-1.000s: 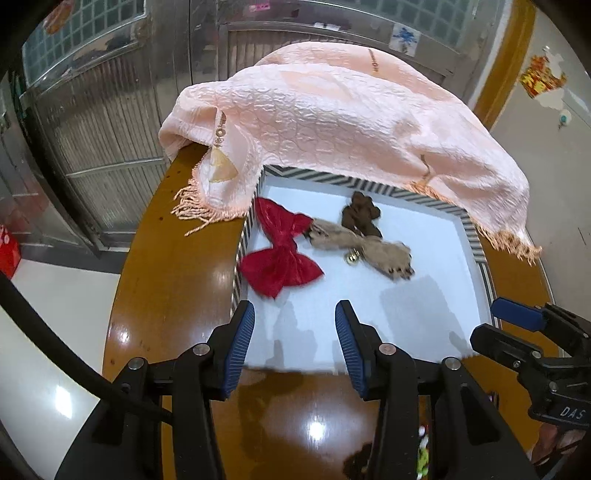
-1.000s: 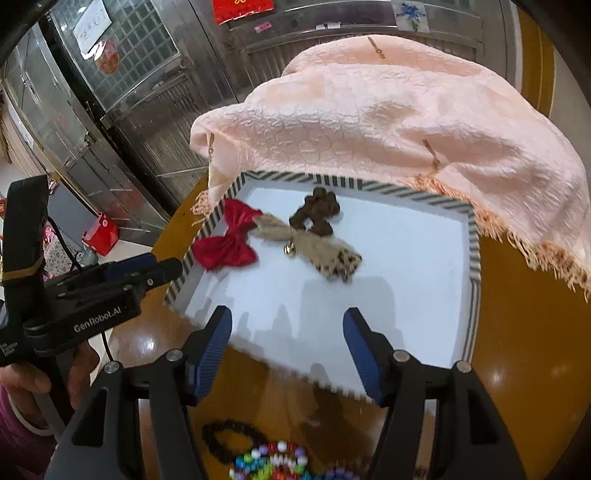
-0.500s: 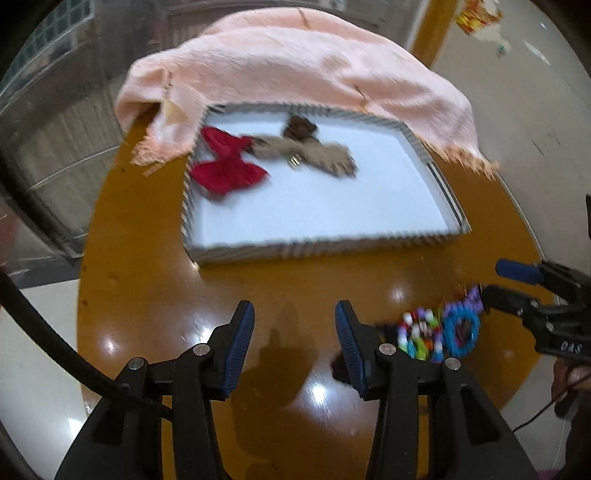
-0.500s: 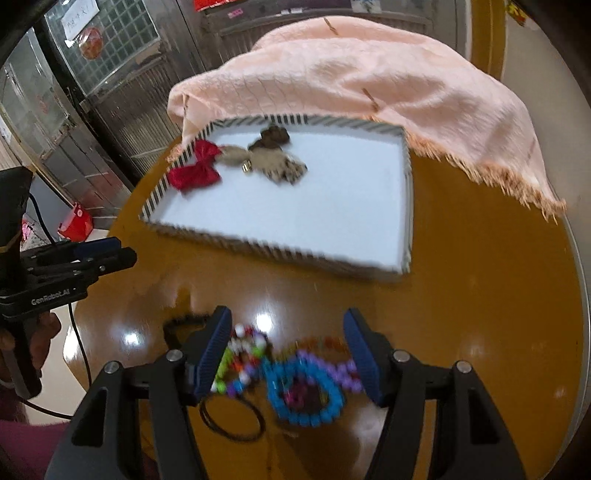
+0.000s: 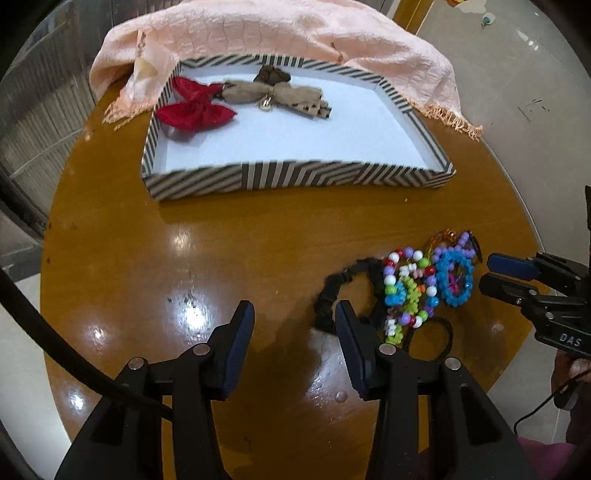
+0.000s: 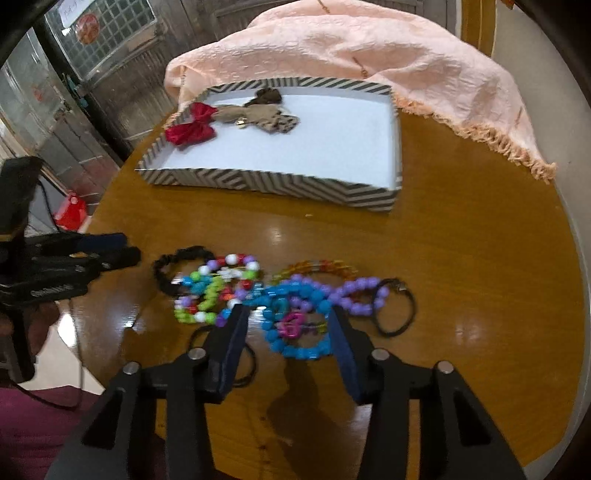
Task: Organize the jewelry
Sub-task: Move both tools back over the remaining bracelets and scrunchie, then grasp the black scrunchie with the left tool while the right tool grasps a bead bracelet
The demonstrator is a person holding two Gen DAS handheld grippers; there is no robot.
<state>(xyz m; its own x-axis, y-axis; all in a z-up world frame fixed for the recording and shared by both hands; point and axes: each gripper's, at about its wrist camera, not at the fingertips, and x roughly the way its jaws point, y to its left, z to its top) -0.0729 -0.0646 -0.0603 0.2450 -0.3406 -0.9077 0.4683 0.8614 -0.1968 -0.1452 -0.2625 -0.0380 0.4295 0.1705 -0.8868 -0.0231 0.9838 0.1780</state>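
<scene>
Wood of a round glossy table (image 5: 155,266) fills both wrist views. Across its far edge lies a peach fringed cloth (image 5: 280,33), draped behind and partly over the back rim of a black-and-white striped tray (image 5: 295,179) with a white floor. Inside the tray, toward its far left corner, sit a red bow (image 5: 192,110), a tan bow with a small bell (image 5: 273,96) just beside it, and a dark brown hair tie (image 5: 271,75) touching the tan bow from behind.

On the bare table nearer the grippers, well apart from the tray, lies a tangled heap of jewelry: a black scrunchie (image 6: 177,267) at the left, a multicolored bead bracelet (image 6: 210,291) against it, a blue bead bracelet (image 6: 295,325) with a pink charm inside its loop, a purple bead bracelet (image 6: 358,295), an amber bead bracelet (image 6: 321,267) behind those, and thin black elastic bands (image 6: 400,314) at the edges.

Left gripper (image 5: 295,332) hovers over the table with its jaws spread apart and empty, the scrunchie just off its right finger. Right gripper (image 6: 290,339) also has its jaws apart, straddling the blue bead bracelet; whether the fingers touch it cannot be told.
</scene>
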